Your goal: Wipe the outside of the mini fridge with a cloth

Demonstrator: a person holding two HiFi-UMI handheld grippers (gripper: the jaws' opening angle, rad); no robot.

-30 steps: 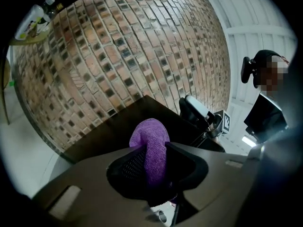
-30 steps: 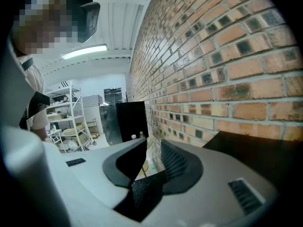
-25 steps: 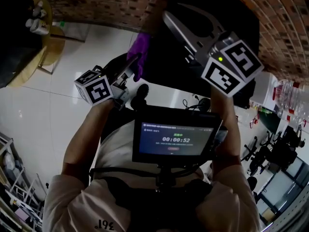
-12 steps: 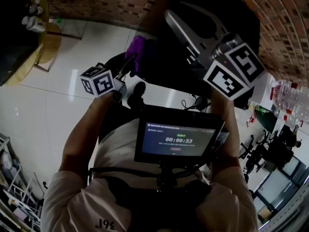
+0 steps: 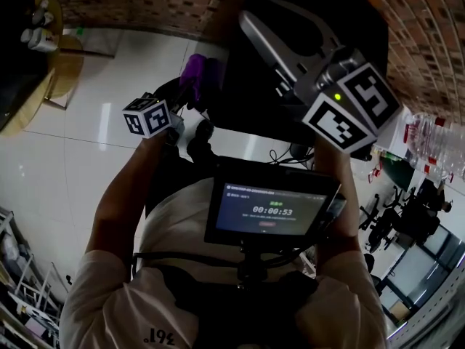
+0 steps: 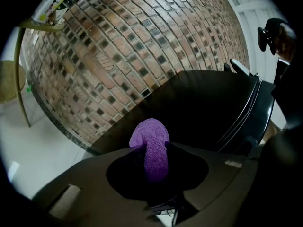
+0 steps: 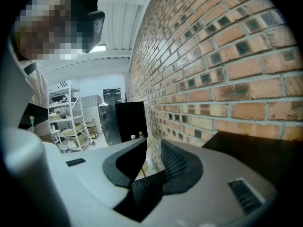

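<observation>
Jaws of the left gripper [image 6: 149,146] pinch a folded purple terry cloth [image 6: 149,130] at the side of the glossy black mini fridge [image 6: 203,108]; the right gripper [image 7: 152,150] has its jaws slightly apart, empty. Risk — wiping drag could tug the cloth loose, so bare jaw tips scrape the fridge.

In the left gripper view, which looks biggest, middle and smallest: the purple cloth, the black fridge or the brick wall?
1. brick wall
2. fridge
3. cloth, smallest, even though being right by the camera makes it look bigger.
</observation>
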